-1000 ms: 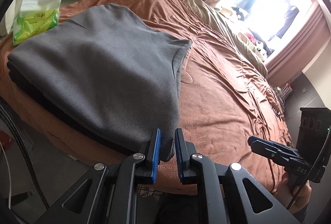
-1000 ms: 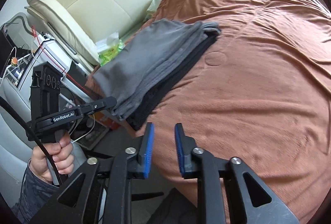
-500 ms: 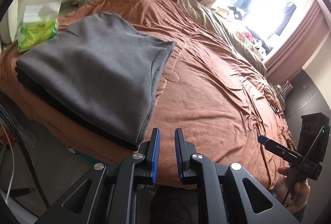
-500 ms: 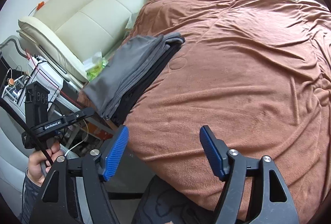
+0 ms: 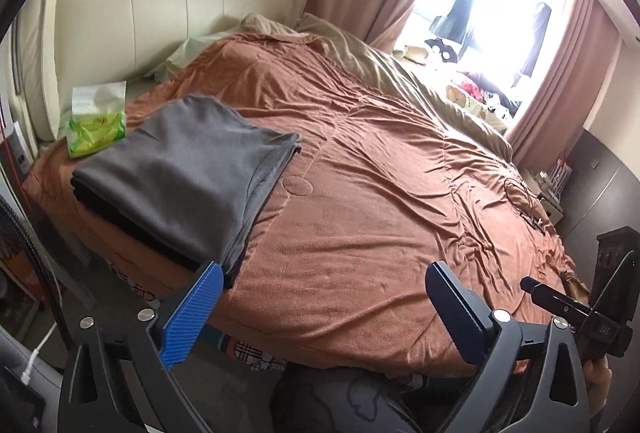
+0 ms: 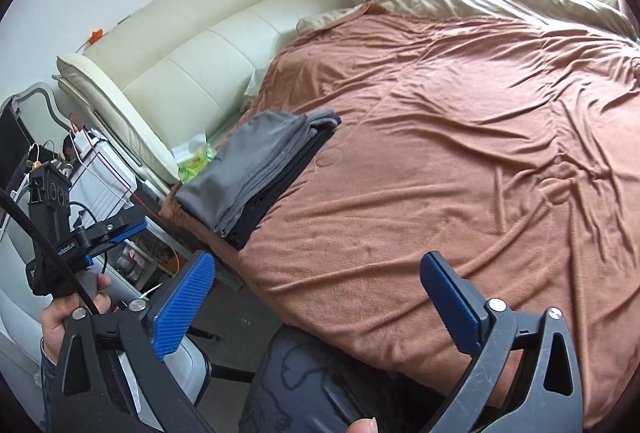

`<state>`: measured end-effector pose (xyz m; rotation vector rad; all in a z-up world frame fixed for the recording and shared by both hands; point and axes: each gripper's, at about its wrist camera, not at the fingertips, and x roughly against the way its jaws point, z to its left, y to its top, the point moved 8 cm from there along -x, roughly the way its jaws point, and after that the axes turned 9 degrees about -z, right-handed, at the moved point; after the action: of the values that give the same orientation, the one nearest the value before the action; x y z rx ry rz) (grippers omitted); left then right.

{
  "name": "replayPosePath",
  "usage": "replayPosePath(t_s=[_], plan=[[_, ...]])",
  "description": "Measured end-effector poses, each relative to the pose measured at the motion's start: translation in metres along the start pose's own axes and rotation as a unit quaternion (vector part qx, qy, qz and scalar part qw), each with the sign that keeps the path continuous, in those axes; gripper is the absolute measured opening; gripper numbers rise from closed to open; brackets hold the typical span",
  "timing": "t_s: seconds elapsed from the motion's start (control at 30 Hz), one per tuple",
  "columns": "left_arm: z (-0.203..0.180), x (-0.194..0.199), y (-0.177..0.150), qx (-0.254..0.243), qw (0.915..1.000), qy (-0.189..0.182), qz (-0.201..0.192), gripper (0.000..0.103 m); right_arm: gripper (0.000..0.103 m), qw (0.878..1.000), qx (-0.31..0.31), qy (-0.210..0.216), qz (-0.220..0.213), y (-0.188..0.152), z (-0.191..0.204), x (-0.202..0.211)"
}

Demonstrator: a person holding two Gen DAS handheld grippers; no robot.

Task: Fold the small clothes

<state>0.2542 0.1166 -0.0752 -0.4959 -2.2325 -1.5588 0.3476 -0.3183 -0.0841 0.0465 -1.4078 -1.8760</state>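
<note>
We are holding the left gripper (image 5: 320,297) and right gripper (image 6: 316,293), jaws just spreading wide, nothing between; the folded grey garment (image 5: 188,169) is lying at ten o'clock on the bedspread (image 5: 380,193).

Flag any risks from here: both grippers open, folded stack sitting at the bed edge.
1. The folded grey garment tops a dark stack right at the corner of the brown bedspread; a nudge could tip it off the edge.
2. The left gripper, jaws just opened and empty, hangs near the stack's front corner; a careless swing could snag it.
3. The green tissue pack lies right beside the stack and could get knocked.
</note>
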Motion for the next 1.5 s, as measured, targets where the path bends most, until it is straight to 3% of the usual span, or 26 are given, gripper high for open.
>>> replayPosePath(t_s=[0.43,1.03,1.5], plan=[[-0.066,0.068,-0.008,-0.050,0.9973,0.015,-0.052,0.103,0.103,0.999,0.008,-0.009,-0.048,-0.022,-0.016,0.100],[-0.120,0.140,-0.058,-0.106,0.9907,0.014,-0.083,0.103,0.103,0.995,0.035,-0.040,-0.089,-0.054,-0.020,0.193],[-0.138,0.156,-0.080,-0.132,0.9848,0.005,-0.113,0.103,0.103,0.985,0.066,-0.068,-0.142,-0.091,-0.004,0.237]])
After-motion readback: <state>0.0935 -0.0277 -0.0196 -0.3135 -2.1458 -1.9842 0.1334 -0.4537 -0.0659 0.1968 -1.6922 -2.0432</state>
